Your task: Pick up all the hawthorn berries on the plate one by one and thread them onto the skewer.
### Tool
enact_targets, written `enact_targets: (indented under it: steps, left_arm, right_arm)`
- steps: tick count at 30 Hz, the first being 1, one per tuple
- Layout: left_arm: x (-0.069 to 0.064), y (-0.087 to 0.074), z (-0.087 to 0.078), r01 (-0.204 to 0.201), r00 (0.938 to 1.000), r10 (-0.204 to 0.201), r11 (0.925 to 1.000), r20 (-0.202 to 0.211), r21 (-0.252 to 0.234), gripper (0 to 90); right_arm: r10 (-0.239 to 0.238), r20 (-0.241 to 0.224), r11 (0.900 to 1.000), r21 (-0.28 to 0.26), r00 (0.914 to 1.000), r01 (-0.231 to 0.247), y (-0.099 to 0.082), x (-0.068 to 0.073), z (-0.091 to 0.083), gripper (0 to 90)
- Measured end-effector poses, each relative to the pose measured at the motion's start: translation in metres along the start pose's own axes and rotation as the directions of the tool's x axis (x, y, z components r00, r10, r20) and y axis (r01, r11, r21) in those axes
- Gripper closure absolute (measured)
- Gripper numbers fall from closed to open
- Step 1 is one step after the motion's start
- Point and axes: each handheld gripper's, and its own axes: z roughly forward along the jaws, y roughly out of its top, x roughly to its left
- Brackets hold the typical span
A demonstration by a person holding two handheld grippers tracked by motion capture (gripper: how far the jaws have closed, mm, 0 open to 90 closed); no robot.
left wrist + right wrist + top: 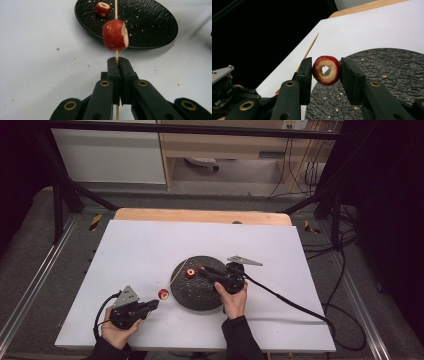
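Observation:
My left gripper [156, 303] [117, 61] is shut on a thin wooden skewer [116, 7] that points across the black plate [200, 292] [150, 25]. A red fruit piece [115, 35] [163, 294] is threaded on the skewer just ahead of the jaws. Another red piece [102, 8] [191, 273] with a hole lies on the plate's near-left part. My right gripper [202, 269] [326, 71] hovers over the plate, shut on a red-skinned ring slice [326, 70] with a hole through its pale middle, held edge to edge.
The plate sits on a white sheet [150, 250] over a wooden table [200, 215]. Crumbs dot the plate and sheet. Each gripper trails a black cable [290, 302]. Beyond the table stand metal frame bars and a cabinet [220, 150].

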Motion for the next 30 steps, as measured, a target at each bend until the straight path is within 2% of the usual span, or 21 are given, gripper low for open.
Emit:
enact_targets:
  steps: [6,11,19,30]
  left_arm:
    - [-0.0012,-0.0001,0.0004,0.001,1.0,-0.001,1.0,0.002,-0.003,88.4]
    - [-0.0023,0.0,0.0007,-0.001,1.0,0.001,1.0,0.005,-0.004,88.3]
    - [-0.0048,0.0001,0.0018,-0.004,0.9999,0.005,1.0,0.01,-0.007,88.3]
    - [-0.0098,0.0008,0.0033,-0.01,0.9998,0.01,0.9999,0.017,-0.013,88.4]
  right_arm:
    - [0.032,-0.01,0.9961,-0.082,0.9995,-0.032,-0.0038,0.0013,0.0005,63.1]
    - [0.049,-0.01,0.9862,-0.158,0.9988,-0.05,-0.0033,0.0035,0.0,63.1]
    - [0.069,-0.013,0.9741,-0.215,0.9975,-0.071,-0.0012,0.0035,0.0004,63.1]
    - [0.119,-0.024,0.9469,-0.298,0.9926,-0.121,0.0022,0.0003,0.0047,63.2]
